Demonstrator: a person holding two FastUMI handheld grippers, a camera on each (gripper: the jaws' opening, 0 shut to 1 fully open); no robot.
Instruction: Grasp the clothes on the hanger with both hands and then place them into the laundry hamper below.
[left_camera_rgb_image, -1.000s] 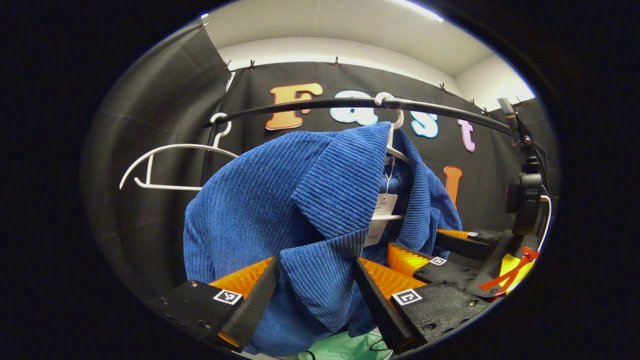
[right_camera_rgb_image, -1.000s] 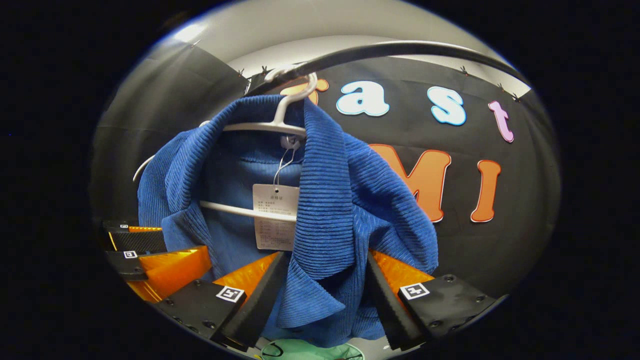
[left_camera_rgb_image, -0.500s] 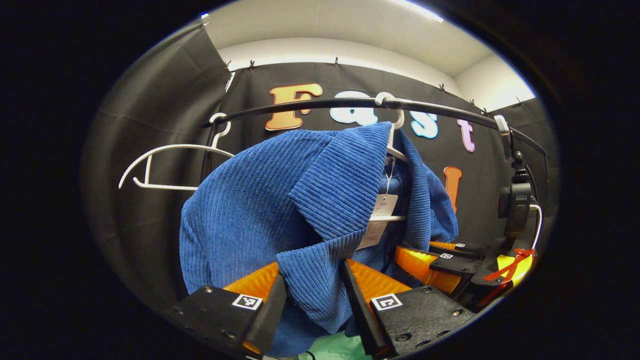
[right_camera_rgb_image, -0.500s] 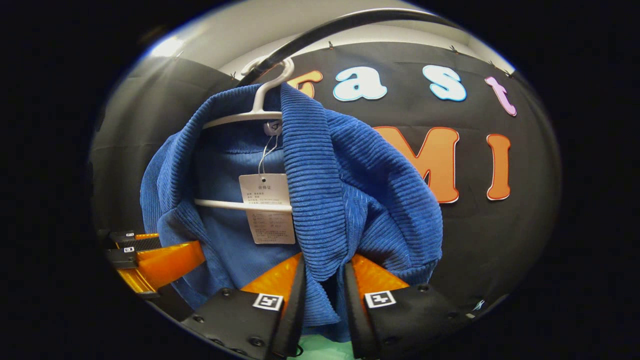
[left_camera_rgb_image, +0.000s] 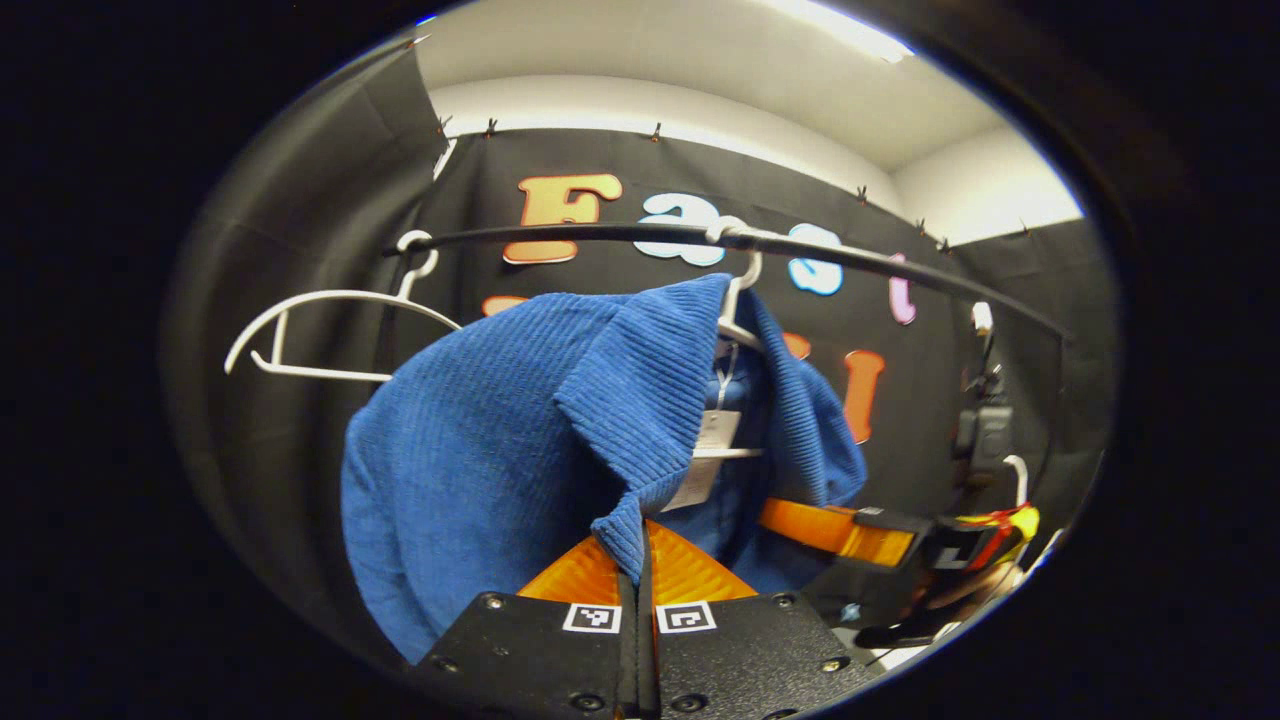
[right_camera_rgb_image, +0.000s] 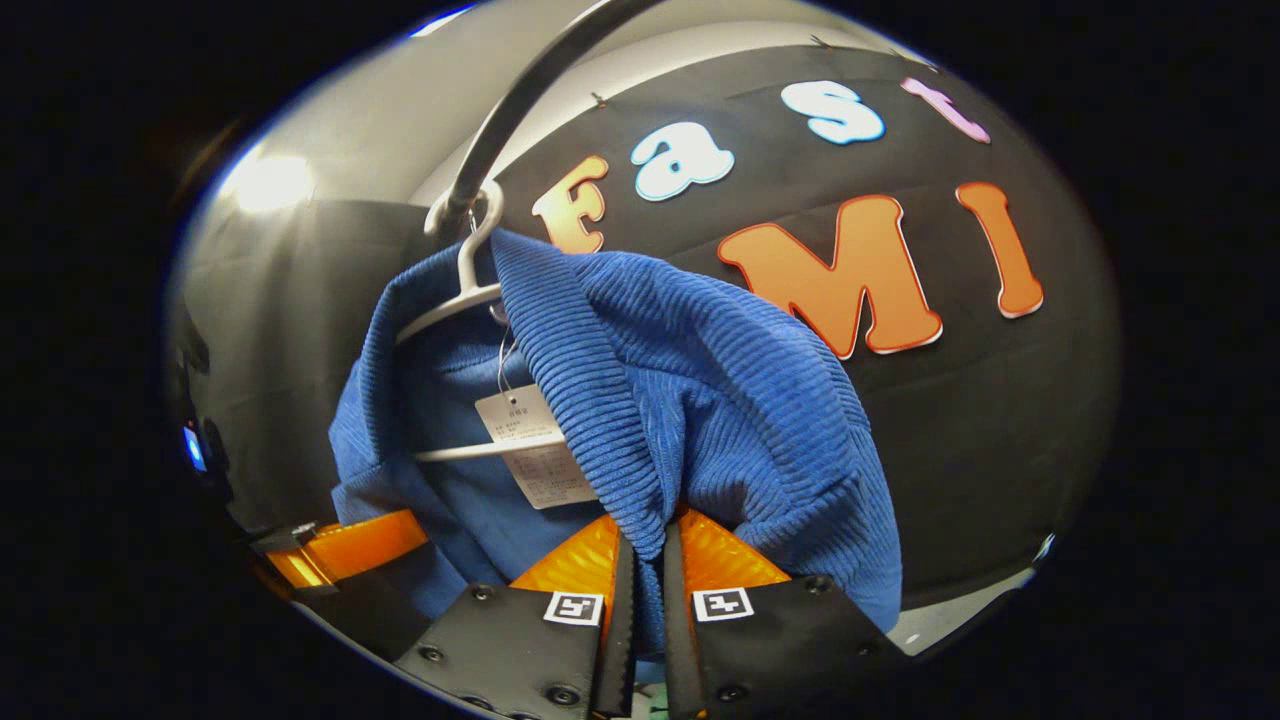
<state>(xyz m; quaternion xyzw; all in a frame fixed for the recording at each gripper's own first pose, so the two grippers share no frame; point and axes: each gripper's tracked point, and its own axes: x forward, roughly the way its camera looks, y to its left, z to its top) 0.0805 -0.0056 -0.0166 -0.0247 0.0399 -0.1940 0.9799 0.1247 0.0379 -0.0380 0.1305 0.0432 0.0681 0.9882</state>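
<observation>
Left gripper view: we see our left gripper (left_camera_rgb_image: 637, 560) clamped on the blue jacket's (left_camera_rgb_image: 470, 450) lapel. Our right gripper (right_camera_rgb_image: 642, 560) pinches the other lapel; the jacket hangs on a white hanger (right_camera_rgb_image: 462, 290).

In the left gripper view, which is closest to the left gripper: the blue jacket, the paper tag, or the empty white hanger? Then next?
1. Blue jacket, pinched in the left gripper.
2. Paper tag, just behind, inside the collar.
3. Empty white hanger, far up left on the rail.
</observation>
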